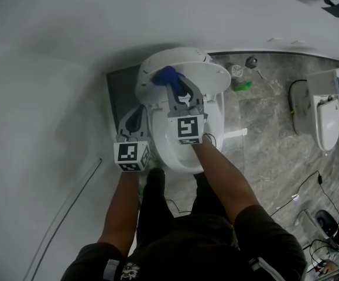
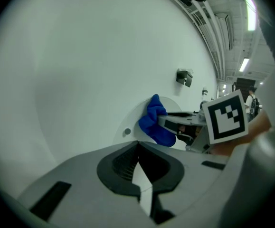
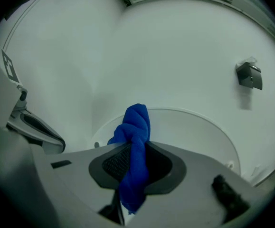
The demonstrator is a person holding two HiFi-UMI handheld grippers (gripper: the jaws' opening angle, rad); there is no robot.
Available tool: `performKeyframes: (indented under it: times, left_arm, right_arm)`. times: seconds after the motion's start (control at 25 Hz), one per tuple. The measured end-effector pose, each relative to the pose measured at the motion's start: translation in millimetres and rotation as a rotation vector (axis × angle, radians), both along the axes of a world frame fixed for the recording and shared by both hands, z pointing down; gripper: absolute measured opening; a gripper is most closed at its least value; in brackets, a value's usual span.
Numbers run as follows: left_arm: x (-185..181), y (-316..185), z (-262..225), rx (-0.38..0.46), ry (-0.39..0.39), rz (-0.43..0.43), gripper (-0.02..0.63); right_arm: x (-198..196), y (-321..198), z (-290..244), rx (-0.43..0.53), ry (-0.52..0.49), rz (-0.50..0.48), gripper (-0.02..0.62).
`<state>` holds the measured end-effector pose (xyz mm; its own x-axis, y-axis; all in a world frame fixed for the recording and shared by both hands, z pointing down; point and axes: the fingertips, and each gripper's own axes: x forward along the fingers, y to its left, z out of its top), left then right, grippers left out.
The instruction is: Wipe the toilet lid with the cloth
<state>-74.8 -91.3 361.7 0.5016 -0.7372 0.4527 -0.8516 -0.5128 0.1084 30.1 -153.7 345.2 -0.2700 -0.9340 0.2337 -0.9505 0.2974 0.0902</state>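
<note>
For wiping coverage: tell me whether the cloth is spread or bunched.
Bunched: the cloth hangs as a twisted wad, pinched between the right gripper's jaws.

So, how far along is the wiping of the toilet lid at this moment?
Done: the blue cloth is picked up and clamped in the right gripper. In hand: the cloth is at the left part of the raised toilet lid, seemingly touching it. Left: no wiped streaks show, so probably most of the lid remains. The left gripper is shut and empty.
</note>
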Motion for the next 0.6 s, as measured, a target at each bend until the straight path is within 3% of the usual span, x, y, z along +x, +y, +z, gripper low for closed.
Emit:
performKeyframes:
  times: [0.6]
  left_arm:
    - [39, 10, 14, -0.01, -0.011, 0.043, 0.011]
  right_arm:
    - [122, 8, 13, 0.031, -0.045, 0.257, 0.078]
